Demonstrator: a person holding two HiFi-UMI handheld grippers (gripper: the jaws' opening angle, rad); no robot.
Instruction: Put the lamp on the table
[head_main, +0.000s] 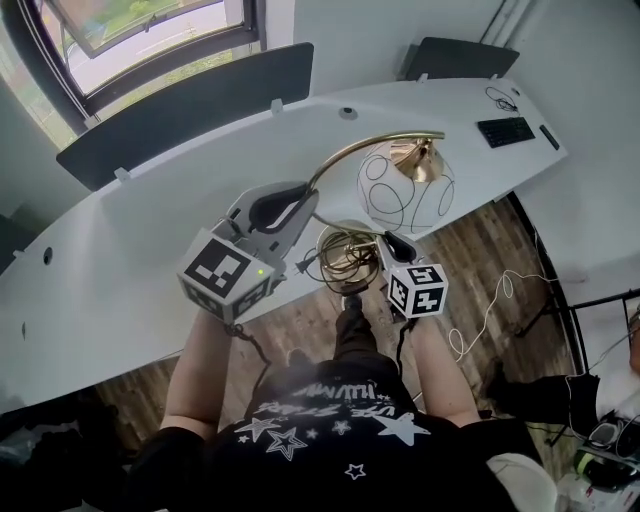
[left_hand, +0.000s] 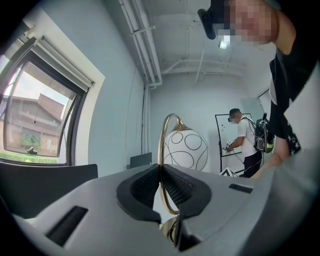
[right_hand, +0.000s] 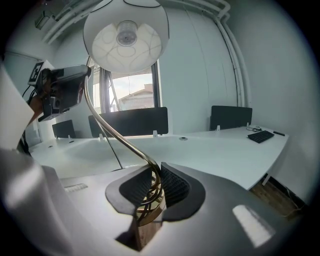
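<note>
1. The white table (head_main: 150, 230) sweeps across the head view. Its near edge runs just in front of the person, with wood floor (head_main: 300, 335) on the person's side of it.
2. The lamp (head_main: 405, 190) is held off the table, at about that near edge. Wood floor shows under its foot in the right gripper view, so I judge that the move is forward over the tabletop, then down.
3. The lamp stands roughly upright. Its long axis rises from the round brass base (head_main: 345, 250), and the arching stem (left_hand: 162, 145) carries the globe shade (right_hand: 127, 37) over toward the table's far edge and the person's right.
4. The left gripper (head_main: 298, 192) is closed on the stem partway up the arch, its pads pinching the thin brass rod (left_hand: 161, 172).
5. The right gripper (head_main: 388, 243) is nearer the base. Its jaws are clamped low on the stem (right_hand: 152, 185), just above the coiled brass at the foot.
6. With both holds on the stem, the base hangs lowest, so I judge it would meet the table first.
</note>
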